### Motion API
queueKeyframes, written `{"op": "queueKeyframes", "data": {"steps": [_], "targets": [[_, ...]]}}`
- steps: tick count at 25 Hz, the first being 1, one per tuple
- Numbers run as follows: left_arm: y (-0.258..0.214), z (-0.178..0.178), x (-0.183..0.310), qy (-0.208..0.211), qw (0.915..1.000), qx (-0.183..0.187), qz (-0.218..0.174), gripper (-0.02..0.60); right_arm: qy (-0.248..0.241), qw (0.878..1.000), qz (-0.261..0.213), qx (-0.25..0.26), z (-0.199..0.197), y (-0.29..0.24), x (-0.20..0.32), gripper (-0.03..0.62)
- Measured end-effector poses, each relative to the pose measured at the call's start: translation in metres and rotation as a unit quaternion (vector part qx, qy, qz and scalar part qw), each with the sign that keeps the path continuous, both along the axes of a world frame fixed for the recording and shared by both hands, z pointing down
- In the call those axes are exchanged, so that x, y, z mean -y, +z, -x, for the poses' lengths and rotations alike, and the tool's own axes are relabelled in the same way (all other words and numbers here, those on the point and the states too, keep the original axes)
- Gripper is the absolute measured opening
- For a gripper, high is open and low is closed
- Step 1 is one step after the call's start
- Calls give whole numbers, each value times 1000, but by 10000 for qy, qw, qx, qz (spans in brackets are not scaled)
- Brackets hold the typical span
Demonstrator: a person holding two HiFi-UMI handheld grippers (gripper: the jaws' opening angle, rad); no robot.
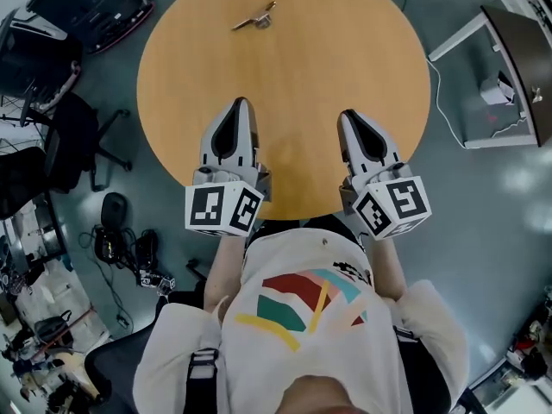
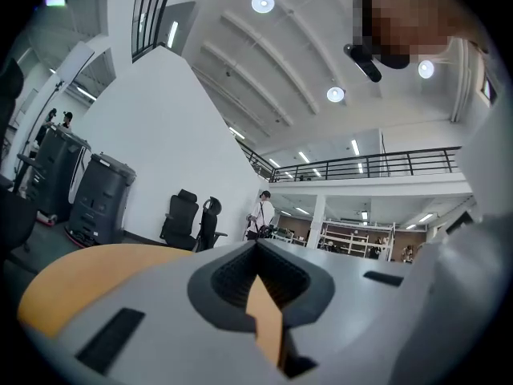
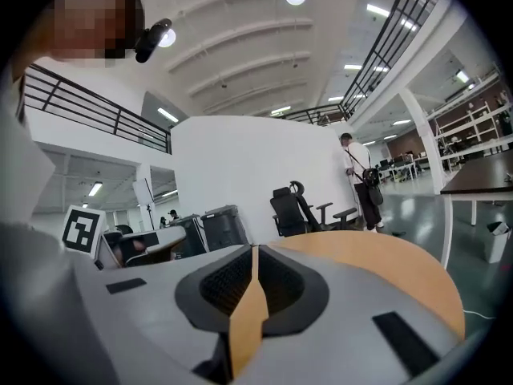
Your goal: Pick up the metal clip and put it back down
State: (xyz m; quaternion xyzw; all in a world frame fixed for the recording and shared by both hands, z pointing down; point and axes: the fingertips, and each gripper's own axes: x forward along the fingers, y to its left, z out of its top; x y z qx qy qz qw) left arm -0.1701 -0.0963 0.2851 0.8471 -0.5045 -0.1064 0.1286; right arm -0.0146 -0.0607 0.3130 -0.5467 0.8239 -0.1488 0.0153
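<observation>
The metal clip lies alone at the far edge of the round wooden table, well beyond both grippers. My left gripper rests over the near part of the table and points away from me; its jaws meet at the tips with nothing between them. My right gripper lies parallel to it about a hand's width to the right, also shut and empty. In the left gripper view the left gripper has its tips touching over the tabletop. In the right gripper view the right gripper looks the same. The clip shows in neither gripper view.
Black office chairs and dark machines stand left of the table. A white desk with a cable stands to the right. Bags and cables lie on the floor at the near left. A person stands far off.
</observation>
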Motion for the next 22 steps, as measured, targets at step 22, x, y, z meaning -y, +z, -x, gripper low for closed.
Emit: {"op": "queueKeyframes", "data": {"steps": [22], "targets": [[44, -7, 116, -479, 9968, 163, 612, 43, -806, 9961, 275, -235, 7, 41, 154, 224]]}}
